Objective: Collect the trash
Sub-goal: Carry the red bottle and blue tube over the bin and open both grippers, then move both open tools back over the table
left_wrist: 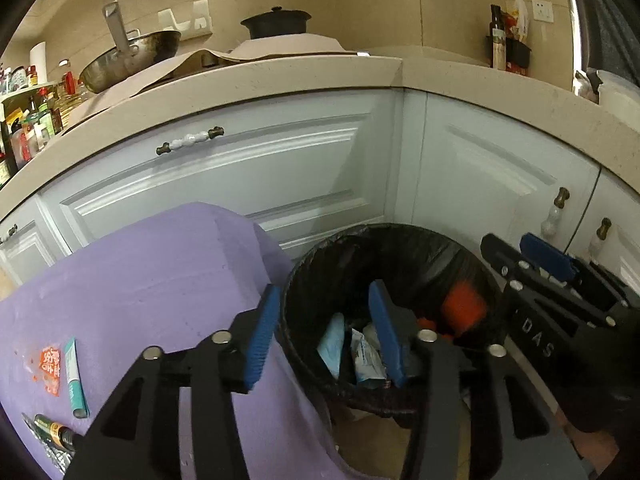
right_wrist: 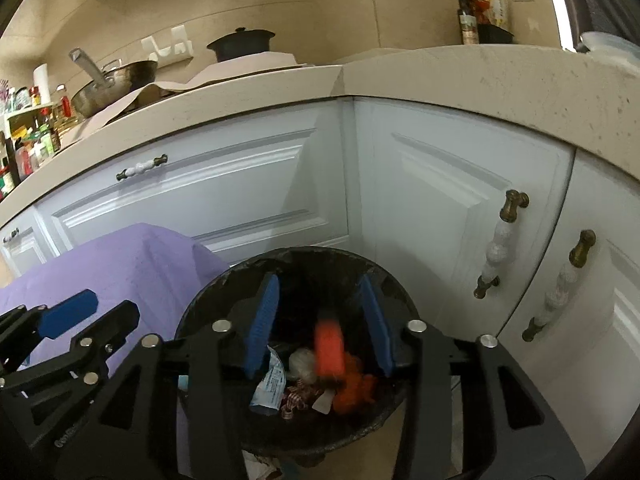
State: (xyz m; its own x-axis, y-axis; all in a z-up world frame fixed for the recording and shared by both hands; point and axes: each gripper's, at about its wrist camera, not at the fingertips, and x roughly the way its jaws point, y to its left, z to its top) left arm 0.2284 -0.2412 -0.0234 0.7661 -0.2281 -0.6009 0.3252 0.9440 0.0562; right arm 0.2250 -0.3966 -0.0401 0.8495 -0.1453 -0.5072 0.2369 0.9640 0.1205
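Observation:
A round bin with a black liner (left_wrist: pixel 400 256) stands on the floor against the white corner cabinets. My left gripper (left_wrist: pixel 324 332) hangs open over its left rim with nothing between the blue pads. My right gripper (right_wrist: pixel 320 326) is open above the bin (right_wrist: pixel 224 280). A blurred orange piece (right_wrist: pixel 330 346) is in the air between its pads, touching neither, and it also shows in the left wrist view as the orange piece (left_wrist: pixel 464 308). In the bin lie a pale blue packet (left_wrist: pixel 332 340), white wrappers (right_wrist: pixel 272 384) and orange scraps (right_wrist: pixel 356 388).
A purple-covered surface (left_wrist: pixel 140 280) left of the bin carries an orange wrapper (left_wrist: pixel 50 364), a teal tube (left_wrist: pixel 76 376) and a small green bottle (left_wrist: pixel 54 430). The beige countertop (left_wrist: pixel 280 76) above holds a wok and a black pot. Cabinet handles (right_wrist: pixel 500 240) protrude at the right.

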